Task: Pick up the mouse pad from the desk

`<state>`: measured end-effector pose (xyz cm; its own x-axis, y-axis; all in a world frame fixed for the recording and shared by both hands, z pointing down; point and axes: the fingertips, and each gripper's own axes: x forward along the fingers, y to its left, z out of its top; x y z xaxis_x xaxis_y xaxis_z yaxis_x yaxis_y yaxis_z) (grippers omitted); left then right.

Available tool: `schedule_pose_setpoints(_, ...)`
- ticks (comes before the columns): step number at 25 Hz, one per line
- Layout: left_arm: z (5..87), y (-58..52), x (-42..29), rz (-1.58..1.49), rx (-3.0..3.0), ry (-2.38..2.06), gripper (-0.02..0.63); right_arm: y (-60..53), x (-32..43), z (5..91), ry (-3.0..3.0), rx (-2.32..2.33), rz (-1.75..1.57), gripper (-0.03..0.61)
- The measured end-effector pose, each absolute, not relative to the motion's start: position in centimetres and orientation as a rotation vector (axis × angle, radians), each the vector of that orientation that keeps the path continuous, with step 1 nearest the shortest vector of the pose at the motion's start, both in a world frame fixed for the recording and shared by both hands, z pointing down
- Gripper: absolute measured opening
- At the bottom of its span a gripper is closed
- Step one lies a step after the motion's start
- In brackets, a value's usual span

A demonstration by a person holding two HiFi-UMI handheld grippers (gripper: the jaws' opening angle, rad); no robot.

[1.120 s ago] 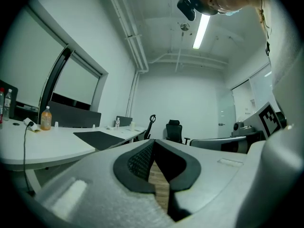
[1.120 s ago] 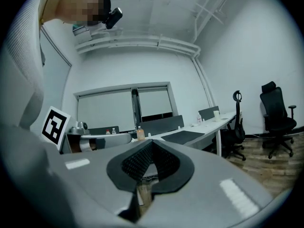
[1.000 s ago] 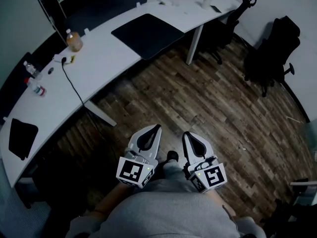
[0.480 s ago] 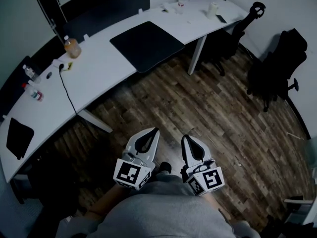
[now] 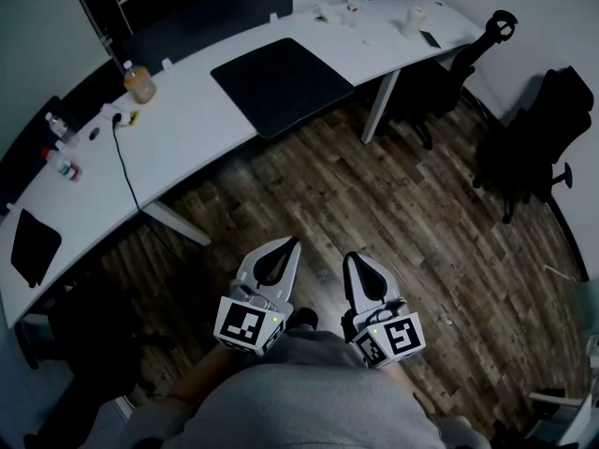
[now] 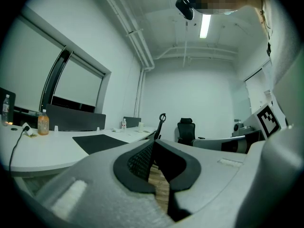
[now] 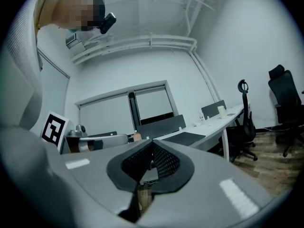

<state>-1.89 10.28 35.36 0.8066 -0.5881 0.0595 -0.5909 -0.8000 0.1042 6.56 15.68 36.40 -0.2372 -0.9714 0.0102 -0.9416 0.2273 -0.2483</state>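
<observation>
Edging closer over the last second, the white desk carries the black mouse pad flat, well ahead of the left gripper and right gripper, both pressed together and empty. Approach is under way; next, the jaws likely must spread at the pad's near edge.

The items at the desk's far end are too small to name. In its own view the left gripper covers the mouse pad's near corner, and the desk's left end runs off the head view's edge.
</observation>
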Motion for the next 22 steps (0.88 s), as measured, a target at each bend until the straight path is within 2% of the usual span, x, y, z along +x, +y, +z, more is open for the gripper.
schedule_pose_setpoints(22, 35.8, 8.6, -1.1, 0.015, 2.855, -0.979, -0.002, 14.2, 7.3, 36.7, 2.374, -1.799, -0.328, 0.002)
